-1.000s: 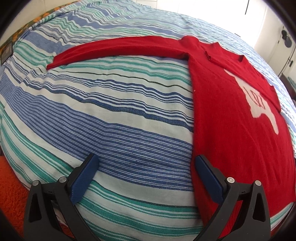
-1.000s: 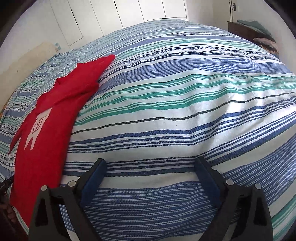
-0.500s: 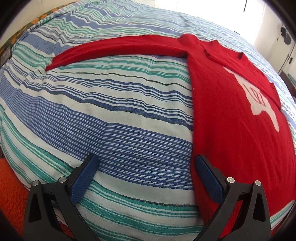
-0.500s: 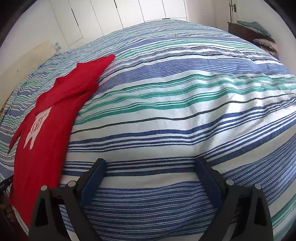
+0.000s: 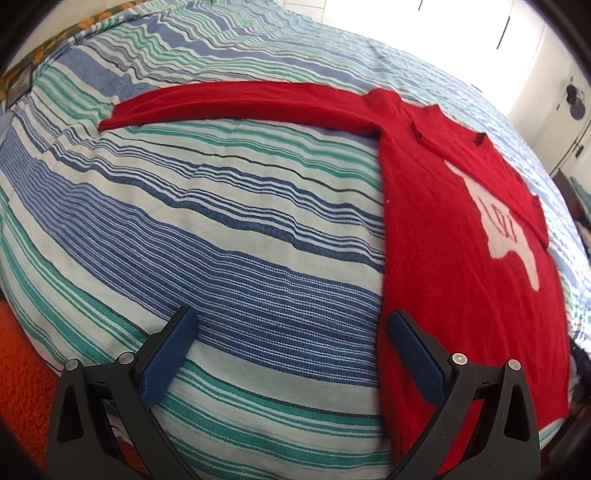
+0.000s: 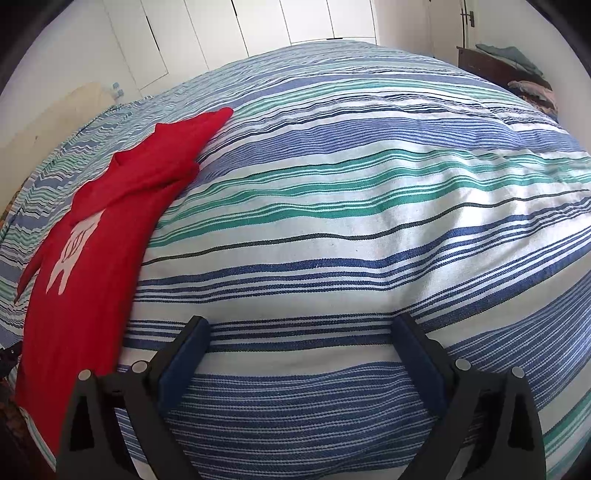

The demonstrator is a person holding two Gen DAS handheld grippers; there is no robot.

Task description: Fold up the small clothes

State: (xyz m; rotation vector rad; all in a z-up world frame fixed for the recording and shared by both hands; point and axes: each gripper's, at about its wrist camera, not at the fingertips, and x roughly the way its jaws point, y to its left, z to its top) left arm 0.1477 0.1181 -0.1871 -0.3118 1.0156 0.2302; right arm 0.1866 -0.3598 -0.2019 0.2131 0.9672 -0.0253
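A small red sweater [image 5: 454,251] with a white motif on its chest lies flat on the striped bedspread [image 5: 229,229]. One sleeve [image 5: 236,103] stretches out to the left; the other is folded across the chest. My left gripper [image 5: 291,332] is open just above the bedspread, its right finger over the sweater's lower left edge, holding nothing. In the right wrist view the sweater [image 6: 88,266] lies at the far left. My right gripper [image 6: 301,339] is open over bare bedspread [image 6: 351,221], well to the right of the sweater.
An orange rug [image 5: 22,350] shows below the bed's near edge at the left. White wardrobe doors [image 6: 258,26] stand beyond the bed. A dark dresser with piled clothes [image 6: 517,70] sits at the far right.
The left gripper's view has tilted slightly, so the sweater sits a little lower and nearer in frame. The right gripper has barely moved. Both stay open.
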